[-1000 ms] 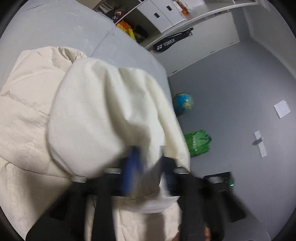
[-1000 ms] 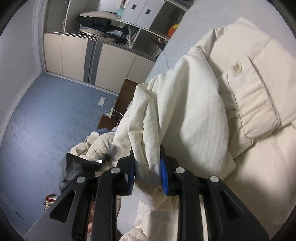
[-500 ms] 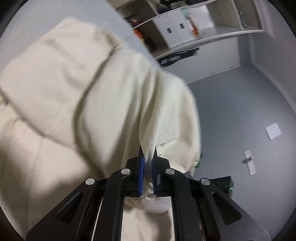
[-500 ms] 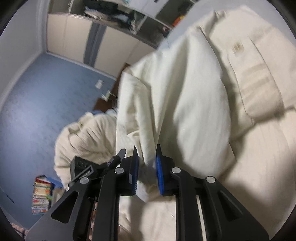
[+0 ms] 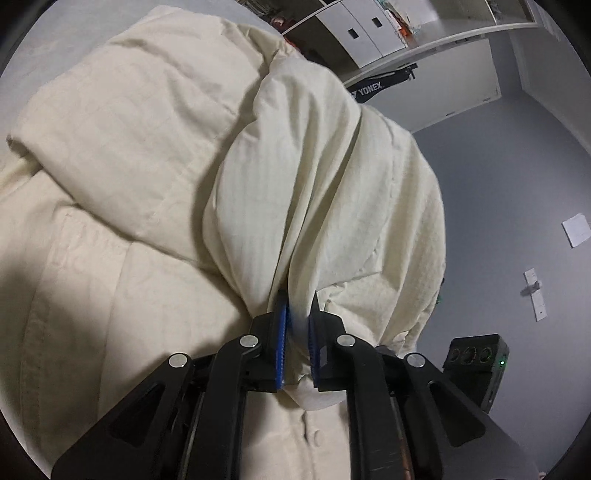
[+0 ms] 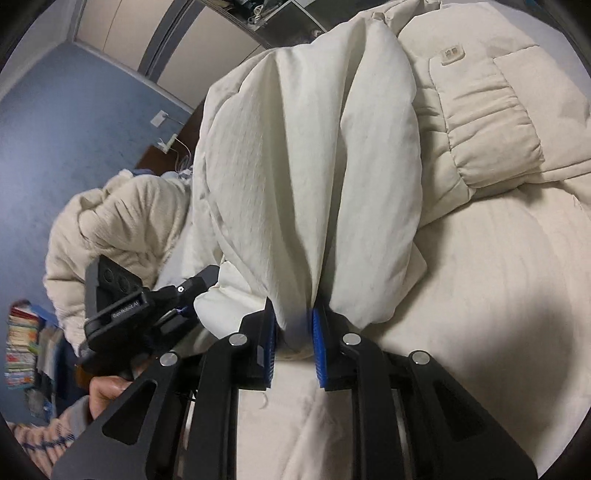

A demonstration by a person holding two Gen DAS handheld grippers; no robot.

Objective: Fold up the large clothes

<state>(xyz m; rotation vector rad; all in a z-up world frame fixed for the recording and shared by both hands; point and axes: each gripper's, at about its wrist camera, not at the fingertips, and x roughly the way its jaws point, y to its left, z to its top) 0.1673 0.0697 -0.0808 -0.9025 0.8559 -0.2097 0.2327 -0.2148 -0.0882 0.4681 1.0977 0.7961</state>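
Note:
A large cream puffer coat [image 5: 110, 155] lies spread on a grey bed. My left gripper [image 5: 297, 306] is shut on a bunched white fold of the coat's lining [image 5: 325, 192] and holds it above the body. My right gripper [image 6: 293, 314] is shut on another bunch of the same coat [image 6: 306, 166], also lifted over the body. A flap pocket [image 6: 487, 125] with a small label shows at the right in the right wrist view. The left gripper's black body [image 6: 122, 306] shows at the lower left of the right wrist view.
The grey bed [image 5: 92, 33] lies under the coat. A shelf unit with white drawers [image 5: 369, 26] and a black racket bag [image 5: 380, 85] stand beyond. A second cream garment [image 6: 110, 221] lies heaped at the left. Books [image 6: 22, 347] stand by the blue wall.
Both grippers have carried their folds further over the coat's body and lower toward it. The lifted folds now drape over more of the coat.

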